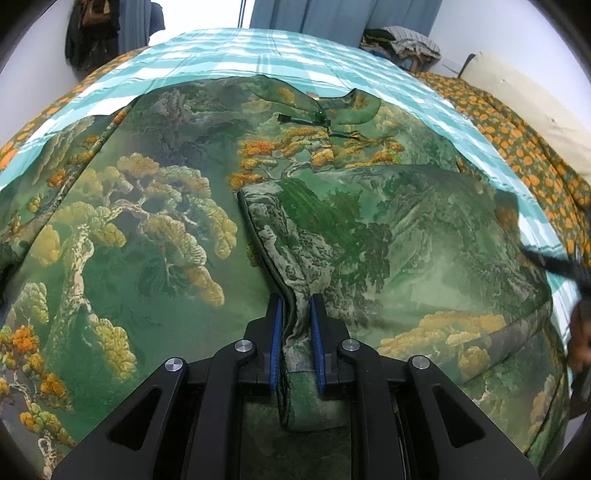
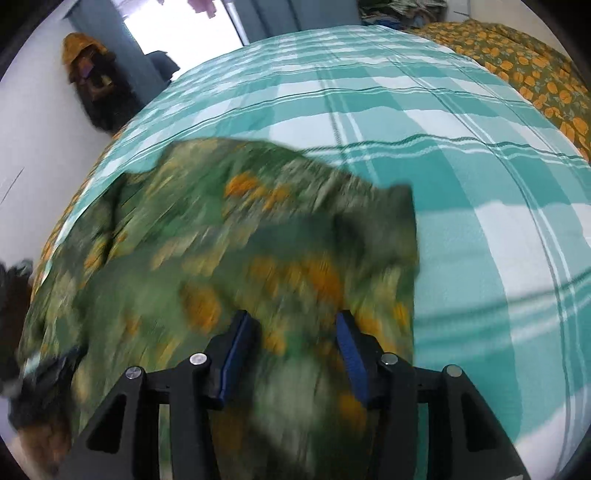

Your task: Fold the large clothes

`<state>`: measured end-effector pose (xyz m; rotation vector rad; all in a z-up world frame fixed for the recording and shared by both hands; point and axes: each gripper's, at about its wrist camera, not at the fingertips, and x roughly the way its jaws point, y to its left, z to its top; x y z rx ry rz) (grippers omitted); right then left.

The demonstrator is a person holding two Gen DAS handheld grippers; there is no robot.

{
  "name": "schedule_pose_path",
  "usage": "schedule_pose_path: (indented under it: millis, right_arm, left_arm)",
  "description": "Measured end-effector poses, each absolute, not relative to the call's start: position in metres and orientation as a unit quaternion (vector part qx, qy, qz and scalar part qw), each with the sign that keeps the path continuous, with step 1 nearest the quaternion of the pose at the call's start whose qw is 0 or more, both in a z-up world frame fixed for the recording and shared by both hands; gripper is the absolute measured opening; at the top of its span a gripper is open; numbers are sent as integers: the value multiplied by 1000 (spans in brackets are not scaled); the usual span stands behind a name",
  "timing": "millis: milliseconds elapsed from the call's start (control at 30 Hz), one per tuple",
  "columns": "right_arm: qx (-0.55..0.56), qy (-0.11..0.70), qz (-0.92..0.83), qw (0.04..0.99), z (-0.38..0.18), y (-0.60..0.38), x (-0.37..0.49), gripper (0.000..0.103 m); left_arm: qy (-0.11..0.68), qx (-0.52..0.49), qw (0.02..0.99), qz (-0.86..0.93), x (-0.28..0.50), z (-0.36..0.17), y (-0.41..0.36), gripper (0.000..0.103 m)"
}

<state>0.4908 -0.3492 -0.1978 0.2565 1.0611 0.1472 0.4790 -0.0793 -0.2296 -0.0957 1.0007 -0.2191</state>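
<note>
The left tool (image 1: 296, 308), black-framed with blue pads, is closed on a thick folded edge of a large green garment printed with pine trees, rocks and orange foliage (image 1: 147, 229), the piped hem bunched between its nearly touching pads. From that grip the folded flap (image 1: 388, 236) runs away and to the right, lying on top of the rest of the garment, which spreads flat across the bed. Beyond the flap, the garment's collar (image 1: 332, 103) lies open near the far edge of the cloth, with a dark cord or fastening beside it.

In the right wrist view, the right tool (image 2: 291, 325) has its blue pads spread well apart above the same garment (image 2: 229, 236), which is motion-blurred here; nothing sits between the pads. The cloth's right edge ends just past the tool.

Under the garment stretches a teal and white checked bedsheet (image 2: 424, 129), reaching to the far side of the bed. Along the right edge lies a dark green blanket patterned with orange fruit (image 2: 524, 62). Farther back hang grey-blue curtains (image 1: 317, 14) beside a bright window, with a heap of clothes (image 1: 402, 44) against the white wall.
</note>
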Motion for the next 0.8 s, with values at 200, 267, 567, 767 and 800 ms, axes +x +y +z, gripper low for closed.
schedule_pose_path:
  millis: [200, 267, 567, 767, 800]
  right_arm:
    - [68, 498, 77, 861, -190, -331, 415, 50]
    - [68, 515, 82, 850, -189, -325, 395, 50]
    - [84, 477, 99, 870, -160, -272, 281, 55]
    - [33, 502, 78, 860, -181, -245, 257, 64]
    - [30, 503, 75, 860, -177, -244, 257, 64]
  left_arm:
    - [483, -42, 869, -104, 479, -226, -79, 15]
    - [485, -43, 868, -101, 477, -220, -77, 19]
    - [496, -47, 858, -124, 408, -187, -59, 69]
    - [503, 2, 857, -108, 353, -175, -35, 76]
    - [503, 2, 858, -102, 348, -173, -30, 78]
